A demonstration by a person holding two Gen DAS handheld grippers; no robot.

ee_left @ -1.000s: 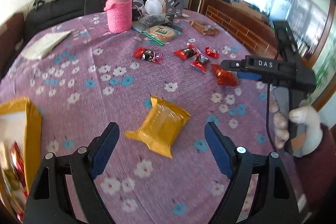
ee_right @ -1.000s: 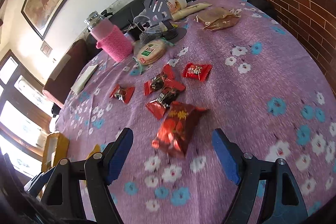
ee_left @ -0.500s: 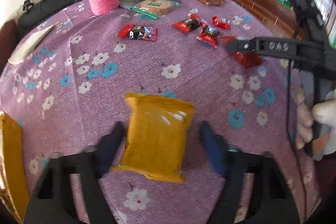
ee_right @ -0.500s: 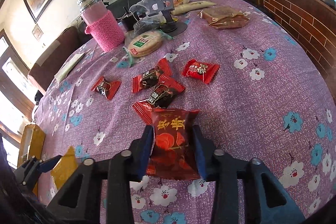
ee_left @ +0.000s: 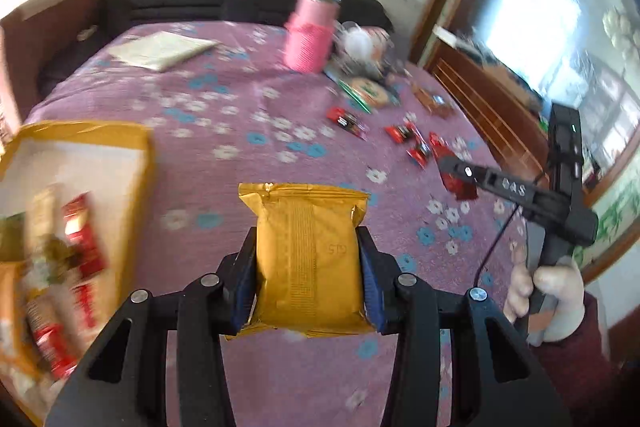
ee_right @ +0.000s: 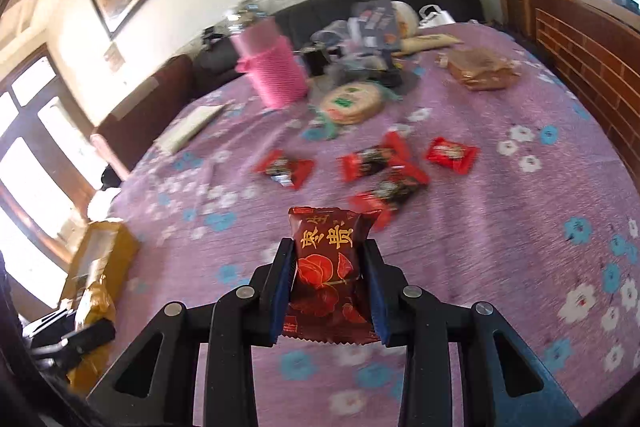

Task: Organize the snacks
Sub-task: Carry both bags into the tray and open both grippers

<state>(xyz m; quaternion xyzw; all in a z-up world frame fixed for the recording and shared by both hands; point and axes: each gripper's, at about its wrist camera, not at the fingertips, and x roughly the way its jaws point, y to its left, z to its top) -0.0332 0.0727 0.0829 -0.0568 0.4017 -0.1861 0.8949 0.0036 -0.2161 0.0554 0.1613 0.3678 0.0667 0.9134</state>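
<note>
My left gripper (ee_left: pixel 308 267) is shut on a yellow snack packet (ee_left: pixel 308 251) and holds it above the purple flowered tablecloth (ee_left: pixel 224 187). A yellow box (ee_left: pixel 100 147) with several snacks inside lies at the left. My right gripper (ee_right: pixel 328 271) is shut on a dark red snack packet (ee_right: pixel 326 255), lifted off the cloth. Several small red candies (ee_right: pixel 376 167) lie on the cloth beyond it. The right gripper also shows in the left wrist view (ee_left: pixel 460 173), with the red packet in it. The yellow box shows at the left edge of the right wrist view (ee_right: pixel 100 251).
A pink knit-sleeved bottle (ee_right: pixel 272 71), a round wrapped cake (ee_right: pixel 352 103), a brown packet (ee_right: pixel 480 69) and clutter stand at the far side. A white paper (ee_left: pixel 160 49) lies at the far left. A wooden cabinet (ee_right: pixel 580 39) borders the right.
Both grippers closed on their packets and lifted them off the cloth. The left gripper has swung left, bringing the yellow box into view.
</note>
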